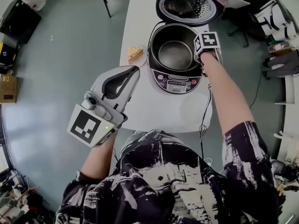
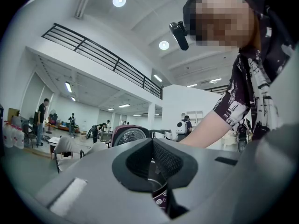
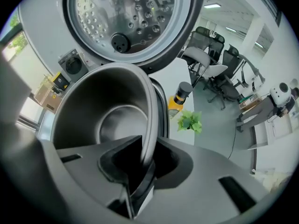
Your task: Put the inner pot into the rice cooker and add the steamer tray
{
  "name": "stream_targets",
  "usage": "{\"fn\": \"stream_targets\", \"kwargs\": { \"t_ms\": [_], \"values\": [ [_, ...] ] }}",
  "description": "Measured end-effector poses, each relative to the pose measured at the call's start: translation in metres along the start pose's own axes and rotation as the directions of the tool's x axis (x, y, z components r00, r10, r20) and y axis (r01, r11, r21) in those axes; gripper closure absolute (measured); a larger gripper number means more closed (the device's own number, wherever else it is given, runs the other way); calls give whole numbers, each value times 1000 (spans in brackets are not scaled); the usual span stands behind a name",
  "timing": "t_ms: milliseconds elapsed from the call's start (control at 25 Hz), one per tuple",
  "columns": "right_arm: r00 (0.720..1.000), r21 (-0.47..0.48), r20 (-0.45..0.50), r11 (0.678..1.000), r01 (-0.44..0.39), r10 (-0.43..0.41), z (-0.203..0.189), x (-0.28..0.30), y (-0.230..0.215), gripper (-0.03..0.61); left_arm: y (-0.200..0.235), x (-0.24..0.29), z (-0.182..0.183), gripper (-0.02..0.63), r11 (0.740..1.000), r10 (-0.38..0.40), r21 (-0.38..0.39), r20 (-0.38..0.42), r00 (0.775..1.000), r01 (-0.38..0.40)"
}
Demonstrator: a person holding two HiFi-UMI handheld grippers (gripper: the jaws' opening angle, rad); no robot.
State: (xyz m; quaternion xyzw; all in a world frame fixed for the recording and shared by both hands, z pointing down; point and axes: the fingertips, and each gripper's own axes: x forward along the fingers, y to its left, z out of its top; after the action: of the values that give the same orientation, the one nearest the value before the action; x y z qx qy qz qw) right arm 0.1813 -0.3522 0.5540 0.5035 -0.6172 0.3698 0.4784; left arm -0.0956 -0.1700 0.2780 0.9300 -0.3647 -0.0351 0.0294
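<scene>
While downturned, right tool (image 3: pixel 148 148) astride pot (image 3: pixel 88 101)

Between the jaws of the right gripper (image 3: pixel 138 171) the rim of the inner pot (image 3: pixel 112 125) drops into shadow; whether the pads press it cannot be told. In the head view its marker cube (image 1: pixel 207 42) and the hand (image 1: pixel 210 59) cover those jaws. The top edge cuts the lid (image 1: pixel 189 3) of the rice cooker (image 1: pixel 156 71), whose panel print is too small to read. A yellowish thing (image 1: pixel 134 53) on the bench (image 1: pixel 154 111) cannot be identified. The left gripper (image 2: pixel 161 181) hides most of the cooker in its view.
</scene>
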Motion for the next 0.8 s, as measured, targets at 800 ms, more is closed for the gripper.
{"fn": "stream_targets", "kwargs": {
  "t_ms": [800],
  "values": [
    [986,144,42,975,-168,164,-29,-19,0,513,-12,5,9,609,998,-64,7,21,998,63]
  ]
}}
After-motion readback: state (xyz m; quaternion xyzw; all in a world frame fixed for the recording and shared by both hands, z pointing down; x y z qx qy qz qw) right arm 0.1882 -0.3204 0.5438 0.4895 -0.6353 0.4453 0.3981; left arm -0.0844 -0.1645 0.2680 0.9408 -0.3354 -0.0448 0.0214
